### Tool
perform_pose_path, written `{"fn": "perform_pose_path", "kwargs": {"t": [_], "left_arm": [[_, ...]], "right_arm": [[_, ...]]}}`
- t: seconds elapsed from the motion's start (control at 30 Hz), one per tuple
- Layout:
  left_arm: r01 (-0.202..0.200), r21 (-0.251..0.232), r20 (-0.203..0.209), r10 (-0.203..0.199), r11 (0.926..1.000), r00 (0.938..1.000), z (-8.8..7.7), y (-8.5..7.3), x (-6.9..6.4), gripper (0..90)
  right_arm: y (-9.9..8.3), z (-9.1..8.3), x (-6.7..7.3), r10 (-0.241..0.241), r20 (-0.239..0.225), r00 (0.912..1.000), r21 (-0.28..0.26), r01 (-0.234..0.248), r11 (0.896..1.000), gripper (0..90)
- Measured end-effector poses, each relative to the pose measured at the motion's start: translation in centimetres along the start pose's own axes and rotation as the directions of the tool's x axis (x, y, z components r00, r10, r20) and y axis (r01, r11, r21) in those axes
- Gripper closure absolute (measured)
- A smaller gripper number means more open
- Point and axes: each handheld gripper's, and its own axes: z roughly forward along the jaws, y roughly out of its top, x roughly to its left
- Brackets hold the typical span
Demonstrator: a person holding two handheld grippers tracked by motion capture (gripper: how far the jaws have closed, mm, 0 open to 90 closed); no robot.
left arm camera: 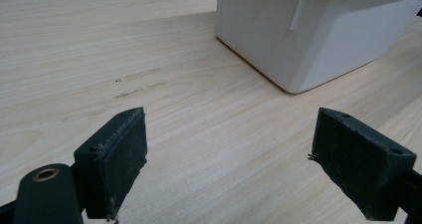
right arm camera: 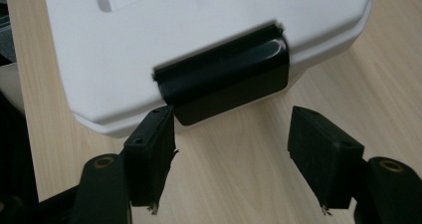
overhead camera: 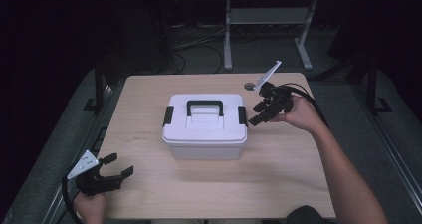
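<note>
Nearest the camera, the left claw (overhead camera: 115, 165) rests released at the bench's (overhead camera: 149, 194) front left corner, well apart from the box. At mid-bench sits the white box (overhead camera: 205, 134), lid shut, contents hidden. Its right black latch (right arm camera: 224, 79) sits just before the right claw (right arm camera: 234, 157), released, nothing between its pads.

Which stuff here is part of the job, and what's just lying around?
In the job:
- white box with lid on
- black latch on its right end, right gripper open at it
- left gripper open, waiting apart

Lying about:
- small round dark thing on the table's far edge
- metal stand beyond the table
</note>
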Motion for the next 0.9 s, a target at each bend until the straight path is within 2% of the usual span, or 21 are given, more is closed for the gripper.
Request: {"fn": "perform_pose_path", "kwargs": {"t": [0.4, 0.7, 0.9], "left_arm": [[-0.005, 0.003, 0.0, 0.005, 1.0, 1.0, 0.1, 0.0, 0.0, 13.4], [-0.009, 0.008, 0.002, 0.009, 0.9999, 1.0, 0.3, 0.1, -0.1, 13.4], [-0.008, 0.008, 0.0, 0.008, 0.9999, 1.0, 0.3, 0.1, 0.0, 13.4]], "right_arm": [[-2.3, -0.6, 0.1, 0.023, 0.006, 0.9997, 0.007, -0.024, 1.0, 34.6], [-6.1, -1.0, -0.1, 0.082, 0.013, 0.9966, -0.012, -0.082, 0.997, 34.5], [-7.8, -0.6, 0.0, 0.113, 0.018, 0.9934, -0.025, -0.112, 0.993, 32.3]]}}
